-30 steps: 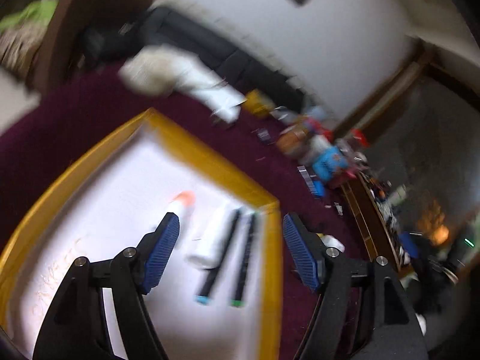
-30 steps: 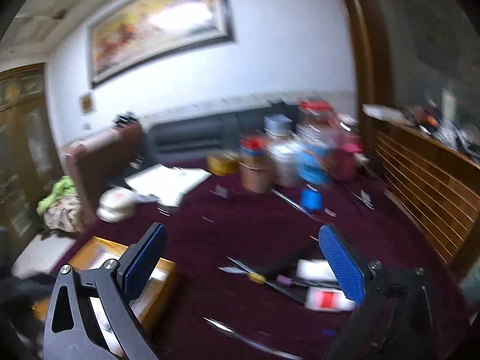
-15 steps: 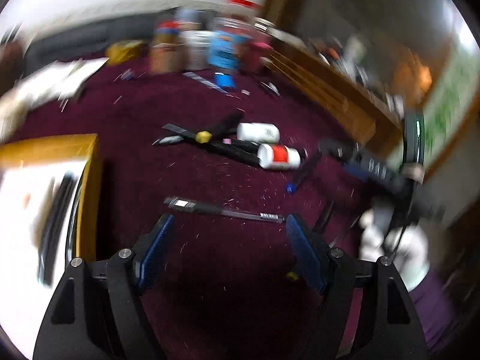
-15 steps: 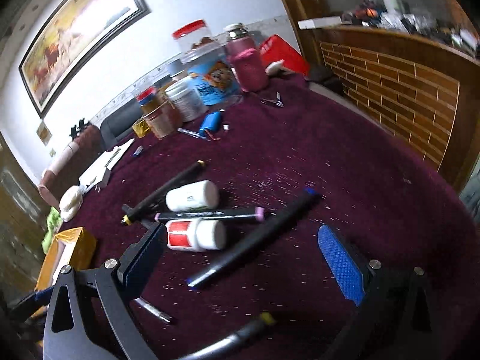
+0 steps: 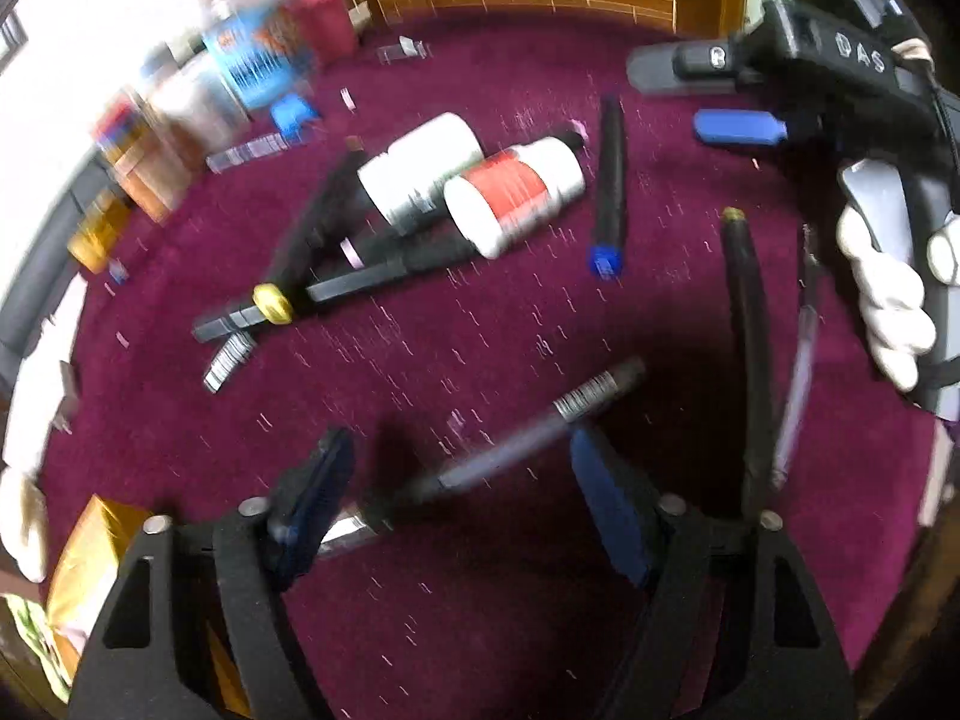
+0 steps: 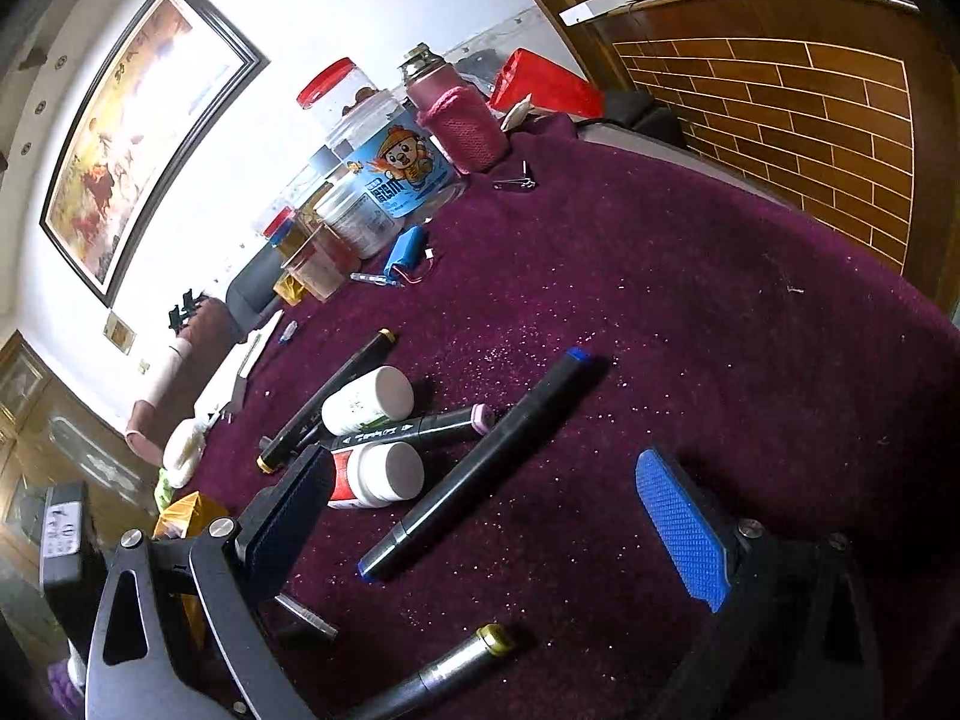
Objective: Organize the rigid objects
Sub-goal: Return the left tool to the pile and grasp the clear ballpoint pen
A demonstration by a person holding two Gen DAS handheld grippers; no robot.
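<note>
At nine o'clock on the maroon cloth [image 5: 372, 630] a yellow box [image 5: 84, 564] is seen, presumably the bin for sorted items. At six o'clock the left gripper [image 5: 456, 498] is being closed around a grey pen [image 5: 528, 432] lying between pads not yet pressing, evidently for pickup. At three o'clock the right gripper [image 6: 486, 516] is held apart, empty, over a blue-tipped marker [image 6: 480, 462], likely next.
</note>
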